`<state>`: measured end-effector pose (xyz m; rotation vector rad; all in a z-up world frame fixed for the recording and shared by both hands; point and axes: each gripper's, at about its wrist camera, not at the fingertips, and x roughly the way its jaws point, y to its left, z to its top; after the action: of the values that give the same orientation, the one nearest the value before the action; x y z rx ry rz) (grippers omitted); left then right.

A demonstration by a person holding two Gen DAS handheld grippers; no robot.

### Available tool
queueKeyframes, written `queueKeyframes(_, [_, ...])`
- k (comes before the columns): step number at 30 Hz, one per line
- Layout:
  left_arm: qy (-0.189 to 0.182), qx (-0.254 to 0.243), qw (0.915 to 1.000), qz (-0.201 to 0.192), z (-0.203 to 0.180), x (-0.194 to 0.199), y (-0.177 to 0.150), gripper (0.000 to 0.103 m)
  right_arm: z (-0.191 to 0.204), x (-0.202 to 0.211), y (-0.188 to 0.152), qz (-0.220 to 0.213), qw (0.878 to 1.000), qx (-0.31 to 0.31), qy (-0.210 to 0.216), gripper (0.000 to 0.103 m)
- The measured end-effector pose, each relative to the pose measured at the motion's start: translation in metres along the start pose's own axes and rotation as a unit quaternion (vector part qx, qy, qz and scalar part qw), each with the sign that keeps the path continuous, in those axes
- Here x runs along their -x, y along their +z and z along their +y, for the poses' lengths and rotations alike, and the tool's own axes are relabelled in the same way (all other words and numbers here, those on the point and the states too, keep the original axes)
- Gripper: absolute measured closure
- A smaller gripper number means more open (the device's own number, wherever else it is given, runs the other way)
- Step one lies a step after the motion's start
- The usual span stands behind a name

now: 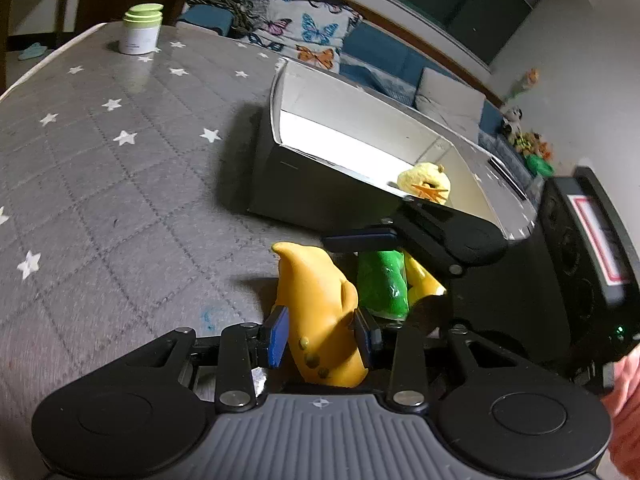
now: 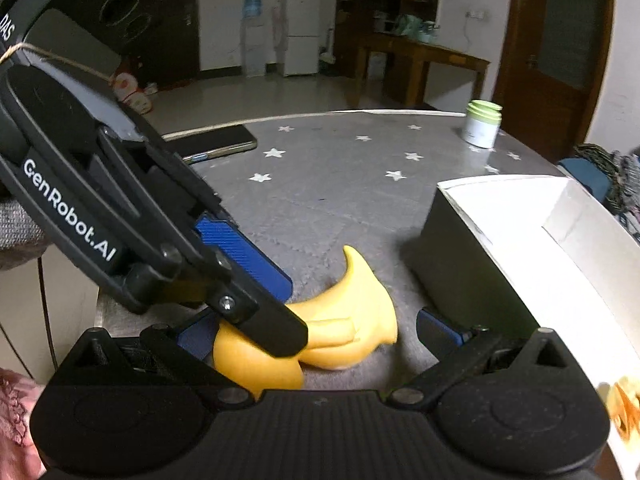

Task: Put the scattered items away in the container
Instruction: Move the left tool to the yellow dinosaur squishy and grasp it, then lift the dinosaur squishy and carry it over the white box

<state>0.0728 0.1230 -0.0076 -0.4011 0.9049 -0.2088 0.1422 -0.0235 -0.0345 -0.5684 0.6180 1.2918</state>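
The table [image 1: 100, 168], under a grey star-print cover, carries everything. On it the box [image 1: 280, 176], dark outside and white inside, stands open; the left wrist view shows a yellow plush [image 1: 426, 182] with an orange mark inside it, of which the right view catches only a blurred edge at its lower right corner.

The left gripper [image 1: 322, 338] has its blue pads closed narrowly on the banana [image 1: 320, 312], a peeled-looking yellow toy touching the cover just in front of the box. The right view shows that same gripper from the side, reaching in over the banana [image 2: 348, 320].

The right gripper [image 2: 316, 330] stands wide, its pads on either side of the banana and gripping nothing.

Only the left view shows a green toy [image 1: 382, 284] just beside the banana, partly hidden under the right gripper's finger. Only the right view shows a phone [image 2: 216, 142] near the table's far edge.

A white jar [image 1: 140, 30] with a green lid stands well apart at the far edge, seen in both views.
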Motion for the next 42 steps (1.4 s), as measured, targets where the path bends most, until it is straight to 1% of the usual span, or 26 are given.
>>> queueKeyframes(5, [-0.01, -0.002, 0.9998, 0.017, 0.002, -0.003, 0.005, 0.065, -0.002, -0.009, -0.001, 0.017, 1.0, 0.009, 0.025, 0.0])
queueKeyframes(11, [-0.013, -0.002, 0.9996, 0.024, 0.003, -0.004, 0.007, 0.065, 0.004, -0.007, -0.004, 0.009, 1.0, 0.019, 0.019, 0.001])
queueKeyframes(12, [-0.013, -0.001, 0.9996, 0.025, 0.003, -0.003, 0.007, 0.065, 0.006, -0.007, -0.004, 0.008, 1.0, 0.018, 0.016, 0.004])
queueKeyframes(15, [-0.016, 0.001, 0.9995, 0.027, 0.004, -0.002, 0.006, 0.065, 0.011, -0.005, -0.006, 0.003, 1.0, 0.019, -0.004, 0.01])
queueKeyframes(18, [-0.018, 0.004, 0.9994, 0.028, 0.004, -0.002, 0.006, 0.065, 0.014, -0.002, -0.007, 0.0, 1.0, 0.01, -0.012, 0.01])
queueKeyframes(26, [-0.012, -0.008, 0.9994, 0.033, -0.003, 0.0, 0.001, 0.064, 0.024, 0.004, -0.011, -0.007, 0.999, -0.011, -0.041, 0.01])
queueKeyframes(30, [-0.01, -0.01, 0.9993, 0.033, -0.005, 0.001, -0.002, 0.062, 0.034, 0.008, -0.014, -0.014, 0.998, -0.015, -0.057, 0.01])
queueKeyframes(37, [-0.007, 0.011, 0.9993, 0.036, -0.005, -0.001, -0.005, 0.059, 0.047, 0.012, -0.017, -0.024, 0.996, -0.024, -0.085, 0.01])
queueKeyframes(42, [-0.002, -0.006, 0.9994, 0.033, -0.014, 0.002, -0.01, 0.06, 0.055, 0.016, -0.019, -0.024, 0.994, -0.029, -0.098, 0.01])
